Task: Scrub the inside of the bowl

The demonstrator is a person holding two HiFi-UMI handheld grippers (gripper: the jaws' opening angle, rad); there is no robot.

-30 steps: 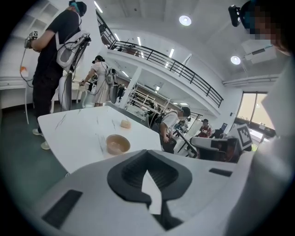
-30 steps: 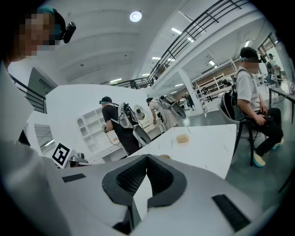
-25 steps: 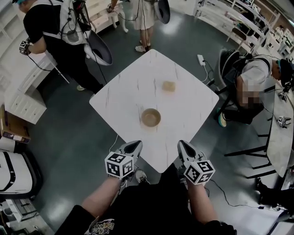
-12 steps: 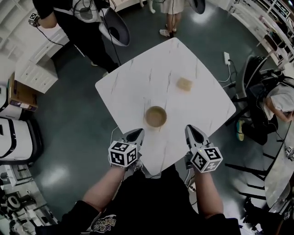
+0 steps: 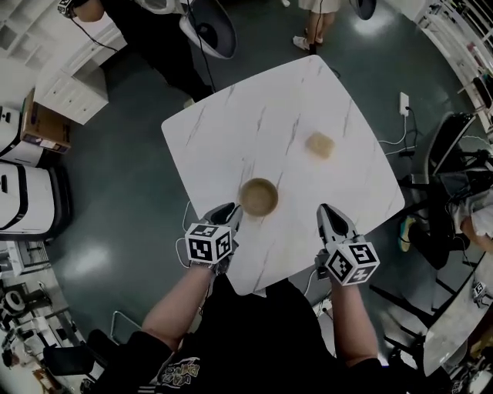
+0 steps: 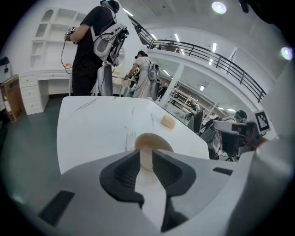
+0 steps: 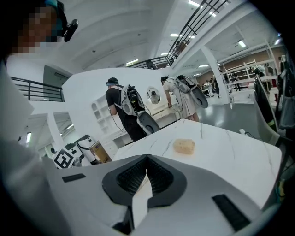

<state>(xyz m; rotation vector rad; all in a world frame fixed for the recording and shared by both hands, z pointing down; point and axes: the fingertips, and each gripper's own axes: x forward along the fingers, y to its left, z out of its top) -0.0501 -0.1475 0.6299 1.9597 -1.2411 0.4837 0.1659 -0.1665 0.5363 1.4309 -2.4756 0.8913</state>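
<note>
A tan bowl (image 5: 258, 197) stands upright near the front of the white marble table (image 5: 293, 100). A beige sponge (image 5: 320, 145) lies farther back to the right, apart from the bowl. My left gripper (image 5: 229, 211) is at the bowl's near left side, and its jaws are opening with nothing between the pads. In the left gripper view, the bowl (image 6: 152, 141) shows through the gap of the left gripper (image 6: 146, 156), with the sponge (image 6: 168, 121) beyond it. My right gripper (image 5: 326, 212) hovers over the table's front right, shut and empty. In the right gripper view, the right gripper (image 7: 147, 160) points toward the sponge (image 7: 184, 146).
A person in black (image 5: 166, 31) stands at the table's far left corner, another person (image 5: 316, 23) at the far side. White cabinets (image 5: 65, 85) line the left. A power strip (image 5: 404, 104) and office chairs (image 5: 454, 154) are on the right floor. The table's front corner (image 5: 246, 288) is just before me.
My left gripper has moved up to the bowl's near side and its jaws have parted. The right gripper has stayed shut. The head view has shifted, so the table sits more centred.
</note>
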